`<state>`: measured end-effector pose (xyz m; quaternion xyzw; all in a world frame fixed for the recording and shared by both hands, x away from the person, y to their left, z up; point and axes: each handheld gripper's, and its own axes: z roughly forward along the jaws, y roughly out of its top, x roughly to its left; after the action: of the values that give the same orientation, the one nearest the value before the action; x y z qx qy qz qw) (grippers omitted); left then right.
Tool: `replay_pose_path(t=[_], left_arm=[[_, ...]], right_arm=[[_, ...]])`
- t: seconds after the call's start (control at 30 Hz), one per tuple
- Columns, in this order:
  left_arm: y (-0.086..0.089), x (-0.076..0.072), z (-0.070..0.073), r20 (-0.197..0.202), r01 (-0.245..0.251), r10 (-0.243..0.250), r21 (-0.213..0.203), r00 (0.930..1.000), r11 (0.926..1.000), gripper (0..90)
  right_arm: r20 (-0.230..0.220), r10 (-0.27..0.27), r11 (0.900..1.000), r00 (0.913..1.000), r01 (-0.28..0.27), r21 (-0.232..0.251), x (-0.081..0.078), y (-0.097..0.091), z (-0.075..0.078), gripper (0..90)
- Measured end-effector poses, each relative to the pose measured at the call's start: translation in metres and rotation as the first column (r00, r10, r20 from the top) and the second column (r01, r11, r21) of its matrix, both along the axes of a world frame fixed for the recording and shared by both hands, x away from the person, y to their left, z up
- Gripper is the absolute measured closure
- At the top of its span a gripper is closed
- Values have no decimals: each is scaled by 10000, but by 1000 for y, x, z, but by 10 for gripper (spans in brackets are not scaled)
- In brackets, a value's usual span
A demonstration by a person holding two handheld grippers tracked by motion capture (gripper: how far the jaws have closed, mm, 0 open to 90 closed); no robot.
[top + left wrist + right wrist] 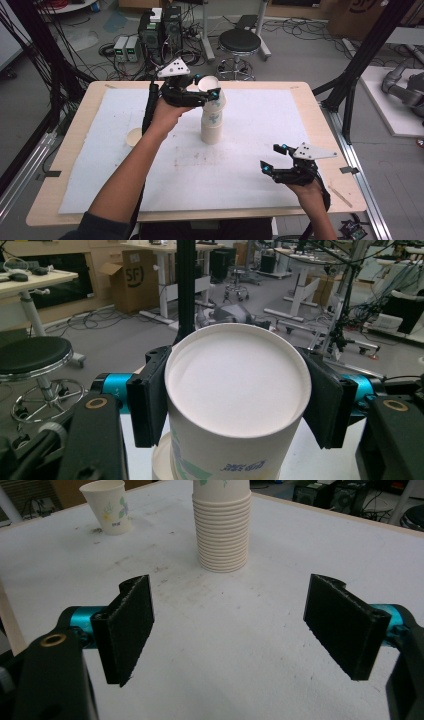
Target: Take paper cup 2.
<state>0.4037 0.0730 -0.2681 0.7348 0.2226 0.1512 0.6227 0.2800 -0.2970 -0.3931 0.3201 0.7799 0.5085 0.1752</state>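
Observation:
A stack of upside-down paper cups [211, 126] stands near the middle of the white mat [240, 175]. My left gripper [207, 86] is shut on the topmost cup [210, 81], which tilts slightly above the stack. In the left gripper view the black pads [147, 400] press both sides of that cup [235, 385], with its white base facing the camera. My right gripper [271, 158] hovers open over the mat's right front, with nothing between its jaws. From the right gripper [235, 630] view, the stack [222, 530] is ahead, and a single upright cup [107, 505] stands farther left.
The single cup [134, 136] sits on the mat's left edge, beside the left forearm. Beyond the wooden table [305, 92] are a black stool [240, 42], computer boxes [160, 30], and cables on the floor. Black frame posts [360, 65] flank the table.

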Motion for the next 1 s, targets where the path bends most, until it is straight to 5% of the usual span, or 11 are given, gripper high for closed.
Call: replay_pose_path(t=[0.37, 1.0], left_arm=[[16, -31, 5, 378, 319, -320, 41, 9988, 9995, 360], [31, -66, -47, -231, 1005, -998, 317, 9947, 9944, 357]], right_arm=[[-88, 158, 9998, 9998, -158, 95, 0, 2, -1, 204], [-298, 1253, 9921, 9917, -1253, 40, 5, 15, -7, 186]])
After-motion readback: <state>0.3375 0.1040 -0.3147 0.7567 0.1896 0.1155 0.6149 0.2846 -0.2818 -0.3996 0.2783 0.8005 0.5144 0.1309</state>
